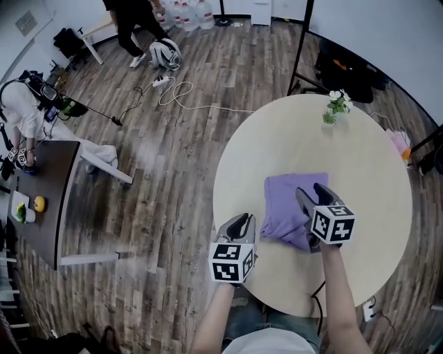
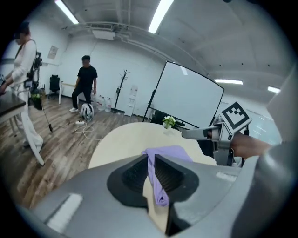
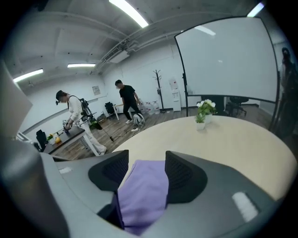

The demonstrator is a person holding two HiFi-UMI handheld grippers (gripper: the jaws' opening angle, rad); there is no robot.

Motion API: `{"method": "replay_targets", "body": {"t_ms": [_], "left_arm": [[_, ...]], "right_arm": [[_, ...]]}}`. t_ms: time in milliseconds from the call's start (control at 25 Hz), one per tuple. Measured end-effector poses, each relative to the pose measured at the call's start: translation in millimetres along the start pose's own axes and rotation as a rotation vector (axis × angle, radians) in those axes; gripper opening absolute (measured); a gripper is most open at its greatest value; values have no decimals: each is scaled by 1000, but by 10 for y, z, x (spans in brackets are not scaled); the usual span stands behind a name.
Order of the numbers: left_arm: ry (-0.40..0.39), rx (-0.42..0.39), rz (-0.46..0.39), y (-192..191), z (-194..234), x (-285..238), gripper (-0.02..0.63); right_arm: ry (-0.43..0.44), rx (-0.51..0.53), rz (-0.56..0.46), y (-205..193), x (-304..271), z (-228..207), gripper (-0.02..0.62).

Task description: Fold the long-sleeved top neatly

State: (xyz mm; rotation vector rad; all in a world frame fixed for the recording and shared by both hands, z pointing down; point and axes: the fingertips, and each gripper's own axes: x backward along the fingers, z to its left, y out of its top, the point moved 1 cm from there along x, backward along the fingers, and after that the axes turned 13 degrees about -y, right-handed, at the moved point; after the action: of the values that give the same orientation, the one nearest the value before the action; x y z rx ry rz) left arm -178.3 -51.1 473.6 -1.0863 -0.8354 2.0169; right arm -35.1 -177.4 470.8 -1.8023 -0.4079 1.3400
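Left tongs (image 2: 150, 157): jaws only a slit apart, pinching nothing. The table and a strip of the top show through the slit. They hang over the table's near edge, apart from the top.
Right tongs (image 3: 146, 159): jaws wide apart over the top's near right corner. Purple cloth shows between them, but the pads are not pressing it.
Top (image 1: 291, 204): purple, folded to a rough square, lying on the round table (image 1: 360, 159) towards the person's side.

An office-like studio; a projection screen (image 3: 228, 60), a coat stand (image 3: 157, 81), ceiling strip lights (image 3: 132, 14).
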Motion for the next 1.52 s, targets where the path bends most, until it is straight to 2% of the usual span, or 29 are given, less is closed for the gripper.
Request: {"method": "replay_targets", "body": {"t_ms": [200, 440, 640, 720, 920, 1160, 1520], "left_arm": [[27, -167, -83, 587, -165, 84, 47], [31, -277, -189, 1159, -446, 220, 47], [17, -345, -267, 1492, -759, 335, 47], [19, -368, -293, 1596, -873, 383, 47], [43, -417, -338, 1728, -1048, 500, 42], [46, -424, -367, 1826, -1174, 585, 36], [61, -444, -392, 1895, -1260, 646, 28]], "right_arm": [[-137, 86, -161, 314, 531, -343, 216], [-275, 161, -343, 672, 1225, -610, 141], [-338, 148, -447, 835, 1646, -758, 46], [-352, 133, -473, 875, 1771, -809, 25], [-367, 101, -514, 883, 1976, -867, 25], [-368, 59, -555, 935, 2165, -864, 25], [-349, 49, -583, 990, 2276, -838, 25]]}}
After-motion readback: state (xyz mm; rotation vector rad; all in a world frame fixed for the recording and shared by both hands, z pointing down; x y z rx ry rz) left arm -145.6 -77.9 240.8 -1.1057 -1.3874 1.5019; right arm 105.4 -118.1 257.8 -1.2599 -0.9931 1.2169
